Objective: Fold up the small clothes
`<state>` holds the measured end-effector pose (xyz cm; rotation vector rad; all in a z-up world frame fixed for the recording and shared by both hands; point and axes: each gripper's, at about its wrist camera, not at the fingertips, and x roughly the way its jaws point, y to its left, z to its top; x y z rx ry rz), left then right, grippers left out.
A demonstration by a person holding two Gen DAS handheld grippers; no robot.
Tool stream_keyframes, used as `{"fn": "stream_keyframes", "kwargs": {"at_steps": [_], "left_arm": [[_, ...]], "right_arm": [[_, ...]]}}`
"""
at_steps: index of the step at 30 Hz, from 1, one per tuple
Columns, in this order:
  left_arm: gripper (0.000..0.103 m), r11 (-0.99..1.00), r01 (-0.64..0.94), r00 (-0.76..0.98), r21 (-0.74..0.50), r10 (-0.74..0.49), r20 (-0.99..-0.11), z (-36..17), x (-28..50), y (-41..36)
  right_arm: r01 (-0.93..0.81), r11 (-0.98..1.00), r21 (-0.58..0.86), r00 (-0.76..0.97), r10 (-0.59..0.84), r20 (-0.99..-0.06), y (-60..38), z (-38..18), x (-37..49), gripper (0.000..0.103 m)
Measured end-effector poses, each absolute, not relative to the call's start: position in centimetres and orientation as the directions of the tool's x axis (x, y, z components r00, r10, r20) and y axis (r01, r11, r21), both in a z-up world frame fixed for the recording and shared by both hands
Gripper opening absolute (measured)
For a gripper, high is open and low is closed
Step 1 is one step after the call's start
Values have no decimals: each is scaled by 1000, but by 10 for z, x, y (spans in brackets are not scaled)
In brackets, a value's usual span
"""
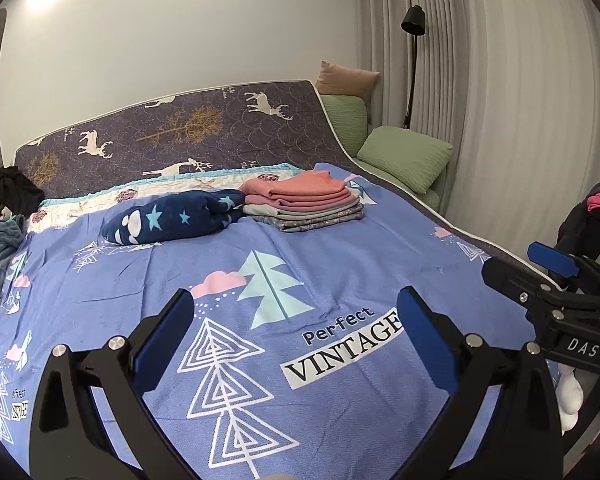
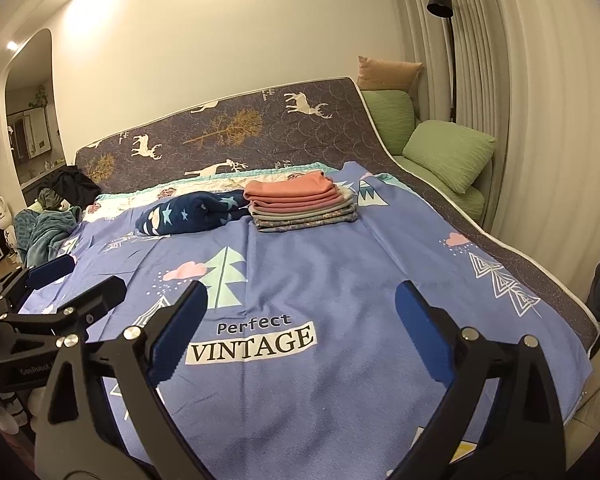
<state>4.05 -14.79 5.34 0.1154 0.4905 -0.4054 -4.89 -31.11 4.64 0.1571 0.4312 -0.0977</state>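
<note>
A stack of several folded clothes (image 1: 306,202) with pink pieces on top lies at the far middle of the bed; it also shows in the right wrist view (image 2: 302,202). My left gripper (image 1: 296,312) is open and empty above the blue printed sheet (image 1: 340,264), well short of the stack. My right gripper (image 2: 300,300) is open and empty over the same sheet (image 2: 320,264). Each gripper shows at the edge of the other's view: the right one (image 1: 556,276) and the left one (image 2: 72,280).
A rolled navy star blanket (image 1: 176,216) lies left of the stack. Loose dark and teal clothes (image 1: 0,220) pile at the bed's left edge. A patterned mattress (image 1: 204,128) leans on the wall. Green cushions (image 1: 404,160), a floor lamp (image 1: 412,40) and curtains stand at right.
</note>
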Motion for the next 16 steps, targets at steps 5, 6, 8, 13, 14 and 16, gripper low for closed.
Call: {"fn": "stream_keyframes", "kwargs": {"at_steps": [5,6,8,13,14,16], "left_arm": [[101,914,404,808,25,-344,-479,55,40,-149],[101,915,402,809,27,-341,-479,55,40,-149],[101,918,396,811,29,-335,-479,55,40,-149],[101,919,392,816,39,-327,-477,55,39,-150],[101,919,392,816,41,-327,-477,55,39,-150],[101,918,393,816,44,-326,-478,55,39,-151]], "right_arm": [[128,983,133,903,-60,-425,-312,46,-49,96],[128,983,133,903,-60,-425,-312,46,-49,96],[128,982,136,903,-59,-425,-313,45,-49,96],[123,983,133,903,-56,-425,-313,44,-51,97],[123,984,131,903,-56,-425,-313,43,-51,97],[122,984,129,903,-56,-426,-312,43,-52,97]]}}
